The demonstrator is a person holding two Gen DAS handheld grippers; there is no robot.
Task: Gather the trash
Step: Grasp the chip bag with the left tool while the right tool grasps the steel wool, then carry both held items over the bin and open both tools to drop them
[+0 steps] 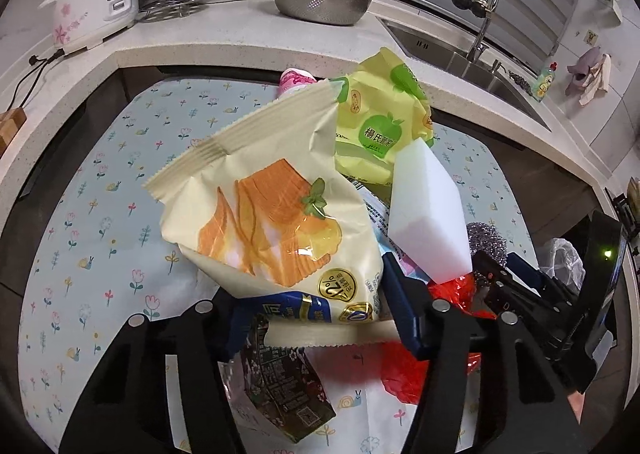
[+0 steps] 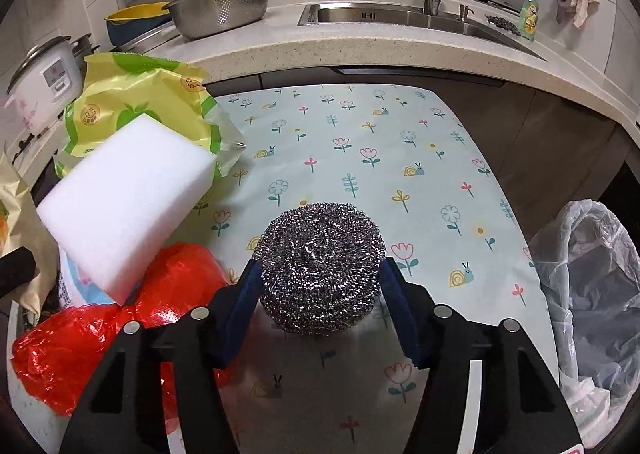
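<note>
Jaws around steel scourer [image 2: 320, 268], seemingly gripped

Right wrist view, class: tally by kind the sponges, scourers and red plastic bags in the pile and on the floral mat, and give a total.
White foam sponge: 1
Steel wool scourer: 1
Red plastic bag: 1
Total: 3

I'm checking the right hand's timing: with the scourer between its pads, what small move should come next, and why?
Probably lift the steel scourer a little and carry it right toward the bin bag. The right gripper has its blue pads pressed on both sides of the scourer, which sits on the flowered cloth, and the bag stands open just beyond the cloth's right edge.
</note>
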